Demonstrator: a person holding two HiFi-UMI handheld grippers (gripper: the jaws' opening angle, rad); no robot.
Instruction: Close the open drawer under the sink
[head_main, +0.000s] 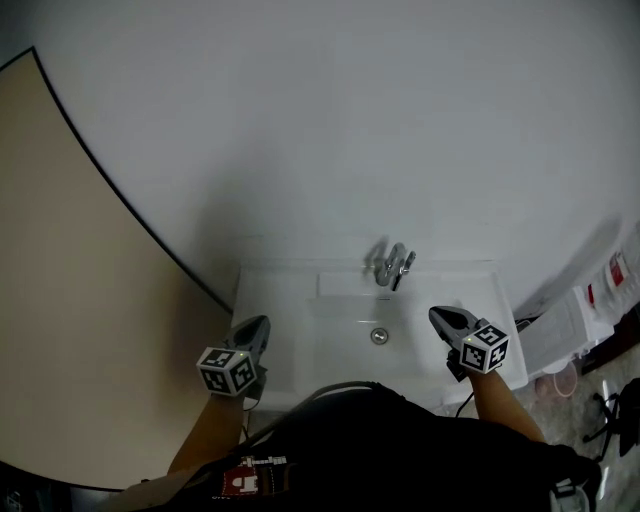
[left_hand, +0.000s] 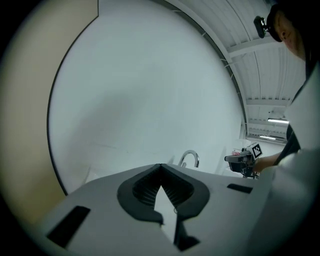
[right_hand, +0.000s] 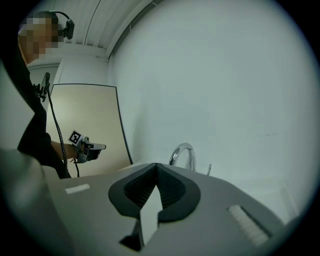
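Observation:
The drawer under the sink shows in no view; my dark torso hides the space below the basin. The white sink (head_main: 290, 350) with its chrome faucet (head_main: 392, 266) lies just ahead of me. My left gripper (head_main: 262, 322) hovers over the sink's left rim, jaws shut and empty. Over the right rim my right gripper (head_main: 437, 314) is also shut on nothing. In the left gripper view my left gripper (left_hand: 161, 166) points toward the faucet (left_hand: 190, 157) and the right gripper (left_hand: 232, 158). In the right gripper view my right gripper (right_hand: 156, 165) faces the faucet (right_hand: 182, 152) and the left gripper (right_hand: 100, 146).
A beige panel with a dark curved edge (head_main: 70, 300) stands at the left of the sink. A plain white wall (head_main: 350, 120) rises behind it. Papers and packages (head_main: 575, 325) lie on the floor at the right.

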